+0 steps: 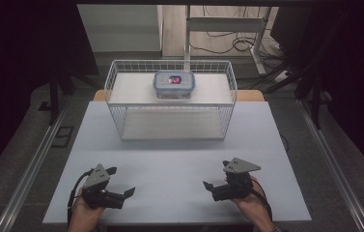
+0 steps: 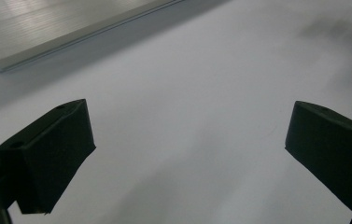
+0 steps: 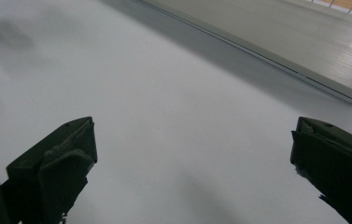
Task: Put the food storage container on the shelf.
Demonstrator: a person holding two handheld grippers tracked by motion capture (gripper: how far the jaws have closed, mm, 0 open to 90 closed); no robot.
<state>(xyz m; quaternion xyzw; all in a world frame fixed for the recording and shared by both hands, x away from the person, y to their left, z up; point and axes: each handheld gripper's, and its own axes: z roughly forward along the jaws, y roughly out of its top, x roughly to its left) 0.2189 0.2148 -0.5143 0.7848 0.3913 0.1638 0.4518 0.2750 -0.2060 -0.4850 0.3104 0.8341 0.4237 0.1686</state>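
Both pairs of black jaws stand wide apart with nothing between them. The left gripper [image 1: 121, 181] sits low over the near left part of the white table [image 1: 179, 164], held in the person's left hand [image 1: 85, 212]; the right gripper [image 1: 217, 175] sits over the near right part, held in the right hand [image 1: 247, 200]. The two grippers face inward toward each other, well apart. In each gripper view the bare tabletop lies between the jaws, with the near edge of a pale board [image 2: 47, 28] beyond them.

Farther back, at the middle of the table, stands one white wire basket [image 1: 170, 121]. One clear lidded food container with a blue rim [image 1: 174, 84] rests at the back of the basket, well away from both grippers.
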